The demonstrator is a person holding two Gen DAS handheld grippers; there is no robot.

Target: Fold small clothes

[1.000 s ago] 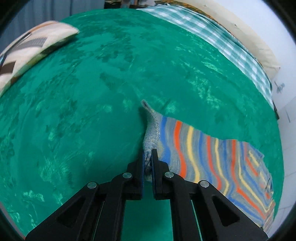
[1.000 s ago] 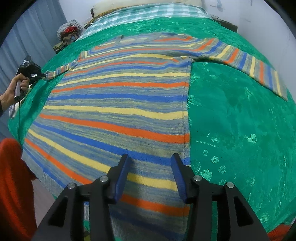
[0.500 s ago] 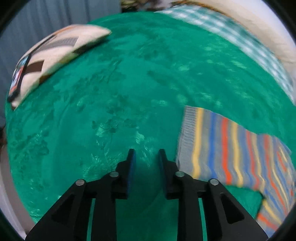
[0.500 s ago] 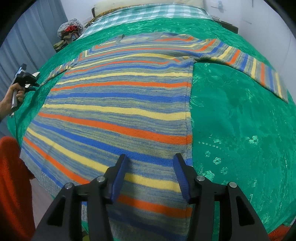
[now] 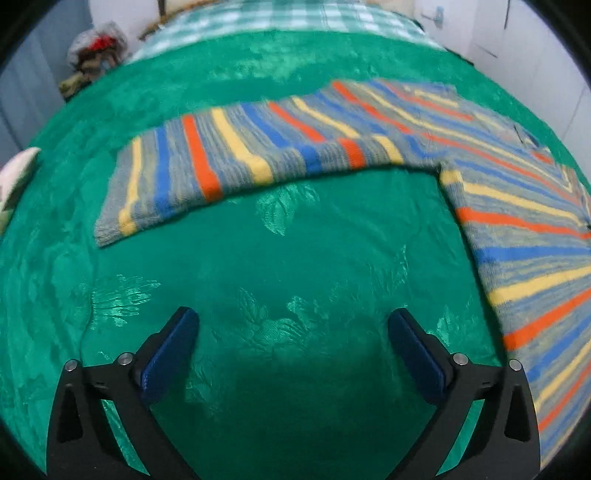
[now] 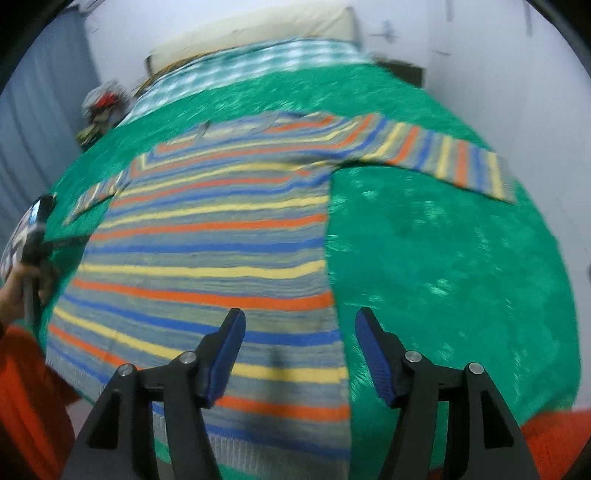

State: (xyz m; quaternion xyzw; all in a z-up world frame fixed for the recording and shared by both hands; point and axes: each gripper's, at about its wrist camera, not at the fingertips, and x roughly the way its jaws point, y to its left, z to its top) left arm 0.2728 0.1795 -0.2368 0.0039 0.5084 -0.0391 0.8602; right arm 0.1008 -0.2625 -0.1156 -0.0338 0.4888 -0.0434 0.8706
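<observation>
Jaws wide apart on the left gripper (image 5: 293, 330), nothing between the blue pads; only green bedspread (image 5: 258, 258) under the gap. Left wrist view: one striped sweater (image 5: 517, 229), knit, bands of blue, orange, yellow and grey. One sleeve (image 5: 207, 170) lies flat, stretched out, long axis running across the view, its ribbed cuff end pointing toward the left edge of the bed. Sweater body fills the right side, stripes fanning toward the right edge. Bedspread is glossy with a woven leaf pattern. A checked cloth (image 5: 295, 14) covers the far end of the bed. View slightly blurred.

Right wrist view: right gripper (image 6: 300, 326) jaws also open, somewhat less wide, holding nothing, hovering over the sweater's (image 6: 221, 240) right side seam near the hem. Sweater lies flat, front or back I cannot tell; long axis runs from the near edge of the bed to the far end, neck away. Two sleeves counted: right sleeve (image 6: 443, 158) out toward the right edge, left sleeve (image 6: 96, 192) toward the left edge. One hand (image 6: 14, 295) at the left edge grips a dark handle. Motion blur throughout.
</observation>
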